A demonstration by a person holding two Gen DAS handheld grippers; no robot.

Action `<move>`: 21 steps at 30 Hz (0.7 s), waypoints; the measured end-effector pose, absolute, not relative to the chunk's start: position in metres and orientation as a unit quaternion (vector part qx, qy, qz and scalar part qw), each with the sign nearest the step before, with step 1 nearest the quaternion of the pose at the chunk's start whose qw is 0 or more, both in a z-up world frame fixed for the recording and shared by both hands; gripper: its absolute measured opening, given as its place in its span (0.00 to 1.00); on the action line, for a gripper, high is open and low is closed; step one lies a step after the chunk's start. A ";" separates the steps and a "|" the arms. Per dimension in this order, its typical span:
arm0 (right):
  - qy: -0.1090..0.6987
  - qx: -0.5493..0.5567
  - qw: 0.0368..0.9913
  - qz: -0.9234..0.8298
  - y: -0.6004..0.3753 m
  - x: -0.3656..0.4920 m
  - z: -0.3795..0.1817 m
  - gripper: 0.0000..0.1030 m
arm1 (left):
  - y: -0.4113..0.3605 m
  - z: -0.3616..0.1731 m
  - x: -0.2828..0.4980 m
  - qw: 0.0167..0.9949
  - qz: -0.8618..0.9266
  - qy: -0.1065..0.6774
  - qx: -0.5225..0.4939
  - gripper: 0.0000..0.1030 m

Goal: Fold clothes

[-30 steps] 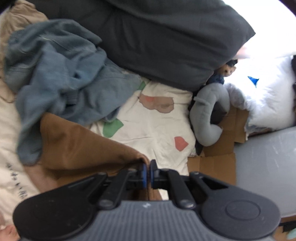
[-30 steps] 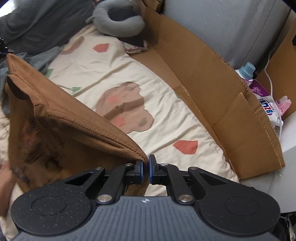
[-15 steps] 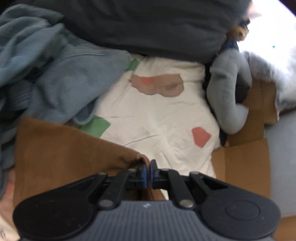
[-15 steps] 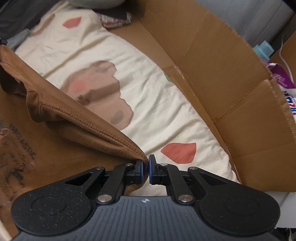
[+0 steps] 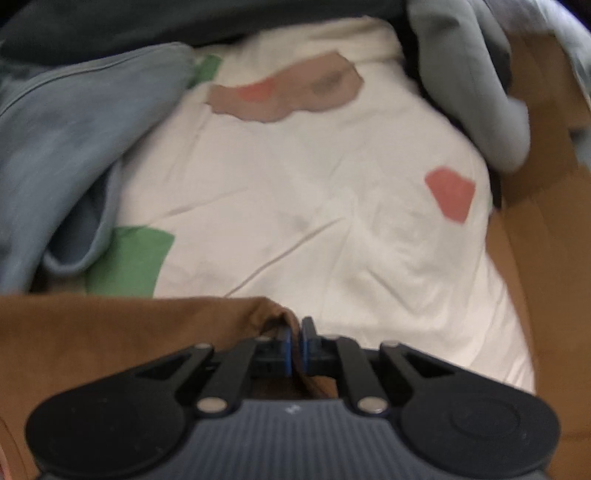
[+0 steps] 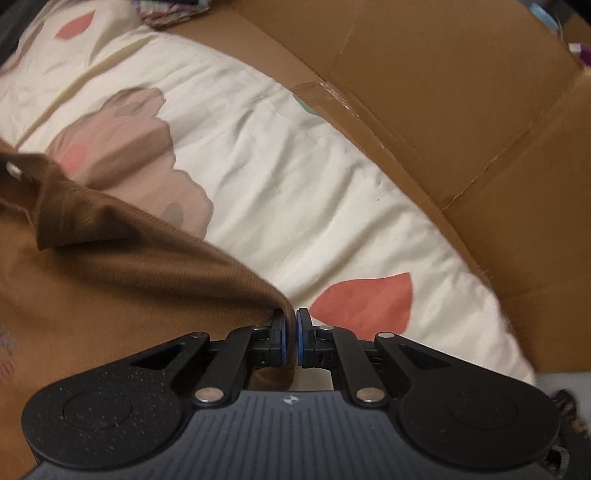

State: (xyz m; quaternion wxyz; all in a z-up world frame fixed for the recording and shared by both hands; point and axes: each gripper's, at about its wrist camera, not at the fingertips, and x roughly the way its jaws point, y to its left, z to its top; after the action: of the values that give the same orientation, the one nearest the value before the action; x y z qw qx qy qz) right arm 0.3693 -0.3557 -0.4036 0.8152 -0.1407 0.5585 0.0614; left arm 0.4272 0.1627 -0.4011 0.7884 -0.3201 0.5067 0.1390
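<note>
A brown garment [image 5: 110, 328] lies low over a cream bedsheet [image 5: 314, 206] with coloured patches. My left gripper [image 5: 294, 334] is shut on one corner of the brown garment, close above the sheet. In the right wrist view the same brown garment [image 6: 129, 280] spreads to the left, and my right gripper [image 6: 290, 325] is shut on another corner of it, just above the sheet [image 6: 295, 177]. A faint print shows at the garment's left edge.
A crumpled blue-grey garment [image 5: 62, 140] lies at the left. A dark grey pillow [image 5: 147, 22] lies along the back. A grey plush toy [image 5: 476, 85] sits at the back right. A cardboard wall [image 6: 461, 110] runs along the bed's right side.
Both grippers have come down and forward with the brown garment's corners. The garment, which hung as a raised fold, now lies flatter and closer to the sheet.
</note>
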 end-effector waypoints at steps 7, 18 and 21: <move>0.530 -0.122 0.836 0.072 -0.366 0.352 -0.389 0.27 | 0.160 -0.362 0.439 0.831 0.080 0.513 -0.198 0.24; 0.510 -0.065 0.854 0.074 -0.387 0.338 -0.381 0.27 | 0.140 -0.345 0.451 0.850 -0.011 0.523 0.058 0.25; 0.507 -0.043 0.858 0.073 -0.392 0.337 -0.381 0.27 | 0.133 -0.356 0.447 0.846 -0.035 0.525 0.092 0.25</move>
State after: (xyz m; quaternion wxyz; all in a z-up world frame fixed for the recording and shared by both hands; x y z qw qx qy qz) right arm 0.3365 -0.3923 -0.3813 0.8581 -0.0426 0.5066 0.0727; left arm 0.4466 0.1331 -0.3562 0.8456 0.0920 0.5247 -0.0347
